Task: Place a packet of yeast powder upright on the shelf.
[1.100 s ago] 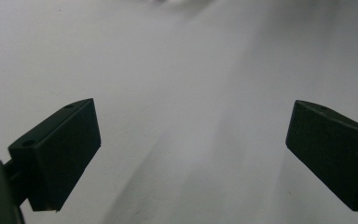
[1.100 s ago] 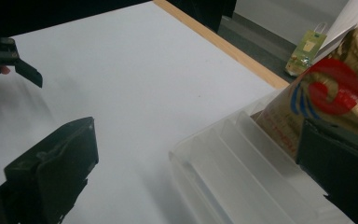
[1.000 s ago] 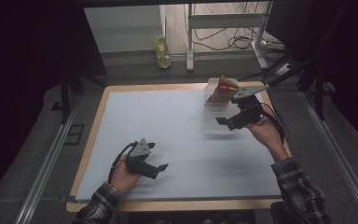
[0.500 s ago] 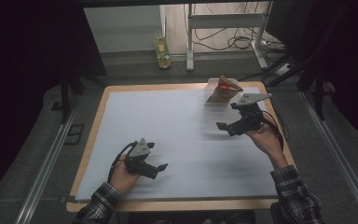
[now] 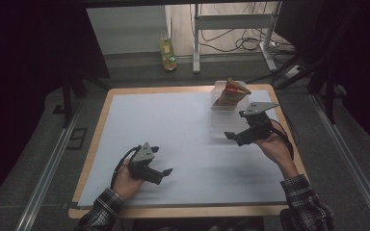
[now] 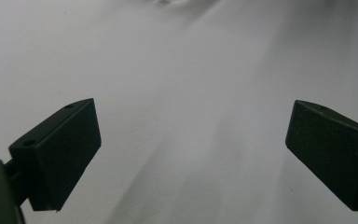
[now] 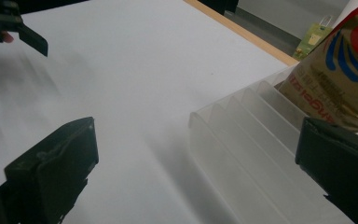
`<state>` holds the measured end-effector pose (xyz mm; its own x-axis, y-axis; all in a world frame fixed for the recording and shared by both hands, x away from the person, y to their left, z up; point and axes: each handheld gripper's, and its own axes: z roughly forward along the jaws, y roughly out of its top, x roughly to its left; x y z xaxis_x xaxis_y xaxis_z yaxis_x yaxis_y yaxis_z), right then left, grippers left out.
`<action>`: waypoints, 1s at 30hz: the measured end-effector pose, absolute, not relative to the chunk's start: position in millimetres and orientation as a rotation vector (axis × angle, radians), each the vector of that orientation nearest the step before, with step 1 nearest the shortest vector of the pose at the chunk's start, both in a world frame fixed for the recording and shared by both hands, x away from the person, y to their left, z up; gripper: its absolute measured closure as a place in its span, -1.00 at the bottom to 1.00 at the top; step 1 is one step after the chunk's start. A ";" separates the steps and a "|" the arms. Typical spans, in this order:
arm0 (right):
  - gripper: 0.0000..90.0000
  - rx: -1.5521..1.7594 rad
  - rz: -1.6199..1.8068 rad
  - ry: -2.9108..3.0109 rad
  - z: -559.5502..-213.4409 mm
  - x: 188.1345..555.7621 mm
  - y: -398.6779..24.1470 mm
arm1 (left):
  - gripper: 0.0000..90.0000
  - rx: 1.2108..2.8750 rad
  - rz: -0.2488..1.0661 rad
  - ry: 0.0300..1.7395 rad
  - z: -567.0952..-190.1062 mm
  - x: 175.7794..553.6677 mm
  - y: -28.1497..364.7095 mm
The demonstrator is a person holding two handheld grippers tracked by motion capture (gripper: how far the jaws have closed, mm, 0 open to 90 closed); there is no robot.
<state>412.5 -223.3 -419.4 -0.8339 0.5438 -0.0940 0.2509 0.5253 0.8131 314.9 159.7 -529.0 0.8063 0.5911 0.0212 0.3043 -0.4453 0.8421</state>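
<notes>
Wooden table (image 5: 270, 90); white sheet (image 5: 173, 130) covers it; clear ribbed container (image 5: 220, 102) far-right.

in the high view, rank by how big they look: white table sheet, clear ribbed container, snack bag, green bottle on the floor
1. white table sheet
2. clear ribbed container
3. snack bag, close to the container, so that order is unsure
4. green bottle, though it stands farther off

Both grippers black. Left gripper (image 5: 150, 169): grey 3-cornered plate on top, black cable looping by the wrist; jaws = flat matte blocks w/ small screw holes. Right gripper (image 5: 244, 132): same plate, black cable. Plaid sleeves, dark check, on both forearms.
</notes>
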 end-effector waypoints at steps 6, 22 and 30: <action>-1.00 0.664 1.218 2.427 -425.2 408.8 -226.5 | -0.93 2.064 0.391 0.662 -529.1 314.7 159.4; -1.00 0.660 1.240 2.461 -438.5 390.7 -219.1 | -0.90 2.079 0.431 0.675 -527.1 312.5 160.0; -1.00 0.673 1.242 2.457 -446.3 381.5 -221.2 | -0.91 2.058 0.420 0.692 -524.9 312.2 162.3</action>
<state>381.5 -221.2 -446.3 -0.8428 0.5350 -0.0593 0.2695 0.5148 0.8138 312.2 162.3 -524.9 0.7859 0.6175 0.0315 0.3130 -0.4412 0.8411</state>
